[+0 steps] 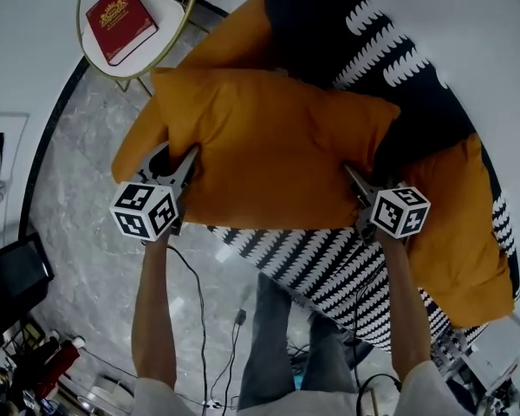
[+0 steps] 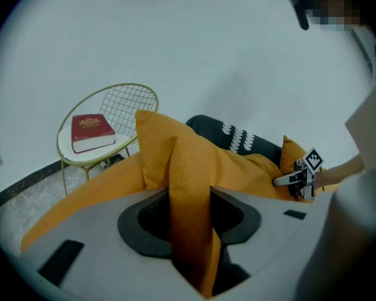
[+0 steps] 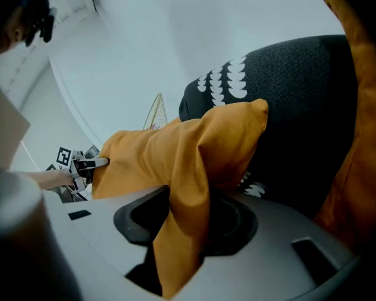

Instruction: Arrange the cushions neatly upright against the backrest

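Observation:
A large orange cushion point(image 1: 273, 146) hangs over the black-and-white patterned sofa point(image 1: 364, 50), held by both lower edges. My left gripper point(image 1: 189, 165) is shut on its left edge; in the left gripper view the orange cushion point(image 2: 188, 187) is pinched between the jaws. My right gripper point(image 1: 354, 180) is shut on its right edge, with the orange cushion point(image 3: 188, 187) folded between the jaws. A second orange cushion point(image 1: 464, 232) lies on the seat at the right. Another orange cushion point(image 1: 143, 137) shows behind the held one at the left.
A gold wire side table point(image 1: 156, 16) with a red book point(image 1: 120, 20) stands at the sofa's left end, against the white wall. Grey marble floor point(image 1: 95, 250) with cables lies below. The person's legs stand in front of the sofa edge.

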A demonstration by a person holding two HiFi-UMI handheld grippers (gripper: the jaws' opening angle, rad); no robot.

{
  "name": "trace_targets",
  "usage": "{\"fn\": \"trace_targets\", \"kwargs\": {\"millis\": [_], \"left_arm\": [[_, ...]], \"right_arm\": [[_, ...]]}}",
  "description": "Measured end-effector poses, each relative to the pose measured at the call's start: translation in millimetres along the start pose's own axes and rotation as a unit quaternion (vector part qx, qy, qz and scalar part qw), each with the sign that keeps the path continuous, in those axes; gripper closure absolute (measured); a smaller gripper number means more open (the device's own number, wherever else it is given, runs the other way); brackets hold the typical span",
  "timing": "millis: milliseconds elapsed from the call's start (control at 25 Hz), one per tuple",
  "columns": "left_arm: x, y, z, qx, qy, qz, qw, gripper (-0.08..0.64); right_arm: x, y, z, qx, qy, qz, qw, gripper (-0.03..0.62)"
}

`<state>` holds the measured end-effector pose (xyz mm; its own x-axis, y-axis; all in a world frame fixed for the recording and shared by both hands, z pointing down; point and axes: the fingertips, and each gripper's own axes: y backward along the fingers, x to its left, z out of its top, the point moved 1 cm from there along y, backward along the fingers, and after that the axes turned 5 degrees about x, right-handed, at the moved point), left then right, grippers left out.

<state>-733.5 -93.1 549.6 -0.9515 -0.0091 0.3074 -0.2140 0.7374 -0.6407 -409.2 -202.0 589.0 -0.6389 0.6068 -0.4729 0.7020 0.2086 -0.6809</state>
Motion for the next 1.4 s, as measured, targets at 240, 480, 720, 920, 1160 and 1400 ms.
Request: {"fn": "trace_targets", "kwargs": {"millis": [240,480,720,920,1160,1400], "left_arm": [[6,41,45,-0.073,-0.035,0.026,0.9964,0.383],[18,53,67,-0.099,-0.033,0.031,0.9940,0.382],[-2,42,90,-0.122,-0.046,-0.004,0.9914,0.382],[-18,23,107,-0.125,-0.060,-0.038,0.9896,0.382],[-12,16,129,-0.128,-0.047,-0.069,0.9883,0.382],[-68,-43,135,-0.102,-0.080,-0.140,0.9816,0.380]], "right_arm": [[33,9,31,-0.058,0.031,0.025,0.998,0.411],[55,20,57,-0.126,0.041,0.011,0.991,0.413],[61,59,49,-0.165,0.039,-0.045,0.985,0.419],[60,84,40,-0.189,-0.007,-0.095,0.977,0.420],[85,104,56,-0.232,-0.006,-0.113,0.966,0.428],[27,126,25,-0.225,-0.056,-0.165,0.959,0.430]]}}
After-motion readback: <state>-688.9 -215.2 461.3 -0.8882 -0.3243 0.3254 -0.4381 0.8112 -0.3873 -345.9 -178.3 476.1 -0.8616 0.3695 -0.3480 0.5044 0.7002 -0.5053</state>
